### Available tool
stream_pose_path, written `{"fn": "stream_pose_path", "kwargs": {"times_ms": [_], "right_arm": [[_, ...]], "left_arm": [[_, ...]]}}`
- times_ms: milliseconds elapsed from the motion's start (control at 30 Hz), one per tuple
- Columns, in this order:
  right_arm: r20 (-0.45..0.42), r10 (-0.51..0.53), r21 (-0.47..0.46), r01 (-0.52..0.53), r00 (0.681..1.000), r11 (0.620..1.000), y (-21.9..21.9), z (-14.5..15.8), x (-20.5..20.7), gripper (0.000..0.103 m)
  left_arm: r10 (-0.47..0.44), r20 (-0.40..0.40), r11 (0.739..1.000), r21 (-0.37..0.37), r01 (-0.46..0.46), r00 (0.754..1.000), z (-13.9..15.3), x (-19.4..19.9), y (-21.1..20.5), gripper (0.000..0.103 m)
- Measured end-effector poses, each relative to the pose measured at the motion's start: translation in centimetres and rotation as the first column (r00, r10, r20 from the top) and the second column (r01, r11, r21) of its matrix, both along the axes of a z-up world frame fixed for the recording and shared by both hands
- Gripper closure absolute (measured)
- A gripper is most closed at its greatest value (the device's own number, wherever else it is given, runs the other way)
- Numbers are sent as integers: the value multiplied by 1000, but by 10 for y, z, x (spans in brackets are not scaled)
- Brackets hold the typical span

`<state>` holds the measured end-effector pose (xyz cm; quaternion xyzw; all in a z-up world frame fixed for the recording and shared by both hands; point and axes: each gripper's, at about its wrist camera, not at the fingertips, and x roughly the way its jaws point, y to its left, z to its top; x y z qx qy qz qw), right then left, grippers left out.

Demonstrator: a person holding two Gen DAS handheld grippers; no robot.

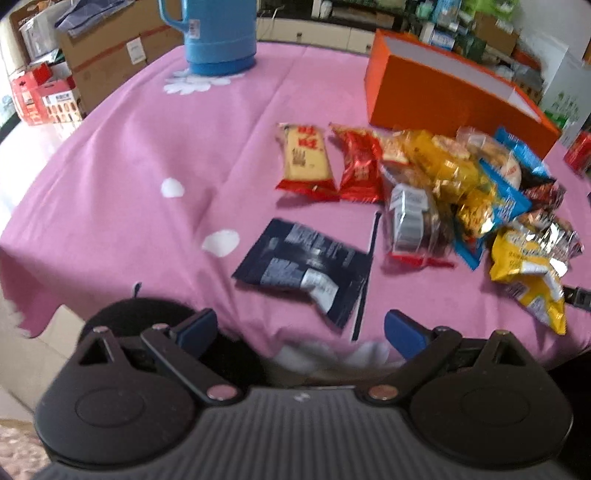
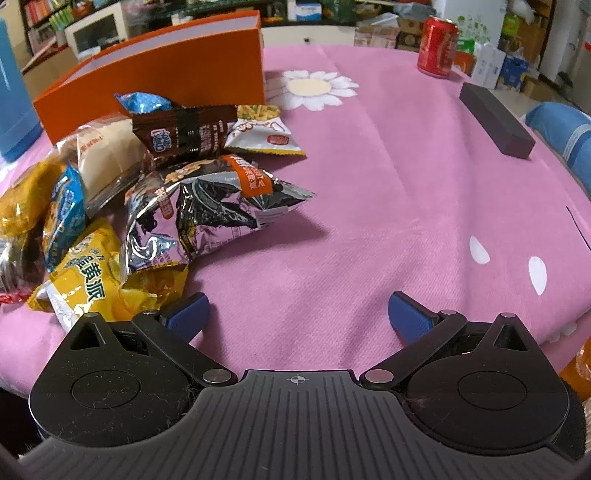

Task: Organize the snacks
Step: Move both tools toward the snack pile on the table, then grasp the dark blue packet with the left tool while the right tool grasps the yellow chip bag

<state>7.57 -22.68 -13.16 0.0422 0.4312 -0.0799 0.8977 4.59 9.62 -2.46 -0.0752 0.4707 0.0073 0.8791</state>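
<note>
We see both the left hand-held gripper [image 1: 300, 328] and right hand-held gripper [image 2: 298, 314] spread wide, holding nothing. Snack packets [image 1: 461, 192] lie heaped near the orange box [image 1: 443, 92] on the pink surface [image 1: 147, 166]. We judge them light, crinkly, crushable; pinch a sealed edge.

The worktop carries a pink tablecloth [image 1: 221, 147] printed with white petals and a white daisy [image 2: 310, 88]. A blue plastic jug [image 1: 218, 33] with a handle stands at the far left of the worktop on another daisy print. A red drink can [image 2: 437, 46] stands upright at the far right edge. A dark rectangular block [image 2: 496, 120] lies flat on the cloth at the right, nearer than the can and apart from it. Beyond the worktop at far left are brown cardboard boxes [image 1: 122, 55] and red cartons [image 1: 44, 99]. A blue striped cushion [image 2: 565, 129] shows past the right edge.
</note>
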Motion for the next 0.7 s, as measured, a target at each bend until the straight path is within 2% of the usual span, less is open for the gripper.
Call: {"fn": "stream_pose_path", "kwargs": {"times_ms": [100, 133, 233, 300, 533, 600, 700], "right_arm": [[4, -5, 16, 5, 1000, 1000, -3, 1, 0, 10], [9, -11, 33, 10, 1000, 999, -5, 2, -1, 10], [38, -55, 136, 50, 998, 989, -19, 6, -6, 10], [50, -80, 185, 69, 996, 980, -27, 7, -8, 10], [50, -58, 181, 48, 997, 982, -24, 8, -8, 10], [49, -49, 191, 39, 998, 981, -22, 12, -13, 10], [77, -3, 207, -13, 997, 978, -9, 25, -28, 10]], "left_arm": [[-12, 22, 1000, -16, 12, 1000, -2, 9, -9, 7], [-12, 20, 1000, -25, 12, 1000, -5, 13, -12, 14], [0, 1, 996, -89, 0, 1000, -12, 19, -16, 17], [11, -13, 994, -104, -12, 1000, -17, 24, -16, 18], [39, 18, 999, -10, -39, 999, -16, 55, -3, 14], [27, 9, 999, 26, -27, 1000, -16, 55, -2, 13], [25, 16, 999, 32, -25, 1000, -16, 48, -4, 13]]}}
